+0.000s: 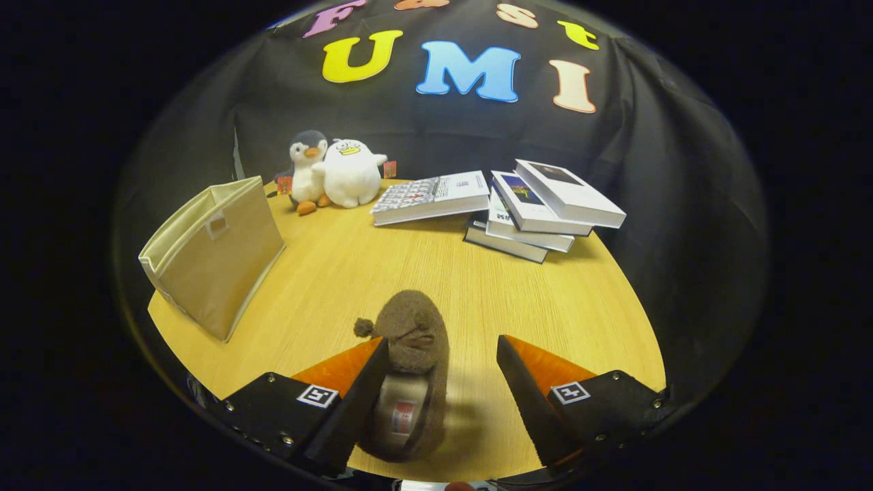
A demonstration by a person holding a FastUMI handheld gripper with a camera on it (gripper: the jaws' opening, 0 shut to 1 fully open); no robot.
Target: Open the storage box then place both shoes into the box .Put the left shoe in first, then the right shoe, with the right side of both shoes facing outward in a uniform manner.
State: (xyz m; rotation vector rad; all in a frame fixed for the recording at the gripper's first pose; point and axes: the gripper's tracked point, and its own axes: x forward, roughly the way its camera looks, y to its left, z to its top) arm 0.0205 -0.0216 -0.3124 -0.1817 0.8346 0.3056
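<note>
Your gripper (443,402) has its fingers spread around the brown slipper (411,368), which lies on the bench (518,300) against the left finger, well short of the right. The beige storage box (215,256) sits ahead-left; books (505,208) and plush toys (334,170) lie beyond

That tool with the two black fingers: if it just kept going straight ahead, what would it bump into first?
The brown slipper. It already lies between the open tool's fingers, close against the left one. Beyond its toe comes bare table, then probably the books, though depth is hard to judge.
</note>
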